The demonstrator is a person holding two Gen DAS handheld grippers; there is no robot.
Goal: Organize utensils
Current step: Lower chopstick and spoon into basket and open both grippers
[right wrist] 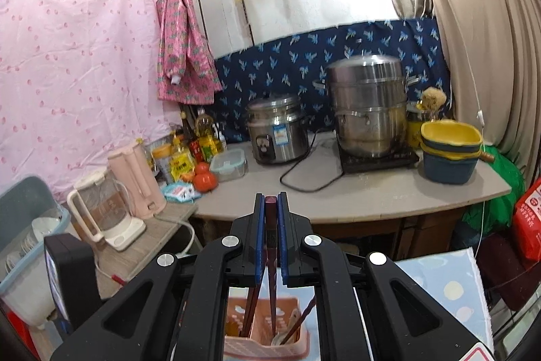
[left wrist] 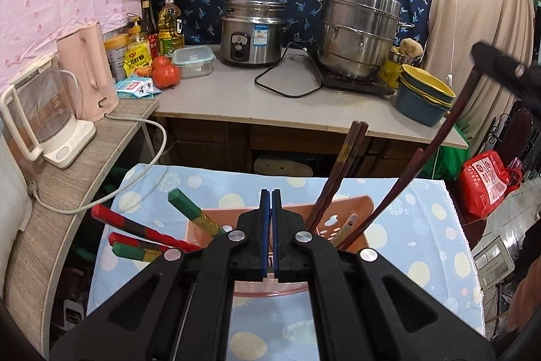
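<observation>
A salmon-pink utensil holder (left wrist: pixel 355 208) stands on the blue dotted cloth, just beyond my left gripper (left wrist: pixel 271 197), which is shut and holds nothing I can see. Dark brown chopsticks (left wrist: pixel 341 171) lean in the holder. Red and green chopsticks (left wrist: pixel 145 232) stick out at its left. My right gripper (right wrist: pixel 270 203) is shut on one dark brown chopstick (right wrist: pixel 270 246), held upright above the holder (right wrist: pixel 263 323), its lower end down inside. That chopstick (left wrist: pixel 436 141) rises to the right gripper (left wrist: pixel 503 66) in the left wrist view.
Behind the cloth is a counter (left wrist: pixel 236 90) with a rice cooker (left wrist: pixel 252 32), steamer pot (left wrist: pixel 358 32), stacked yellow and blue bowls (left wrist: pixel 424 97), tomatoes and bottles. Two kettles (left wrist: pixel 67 97) stand on the left shelf. A red bag (left wrist: pixel 483 181) lies at right.
</observation>
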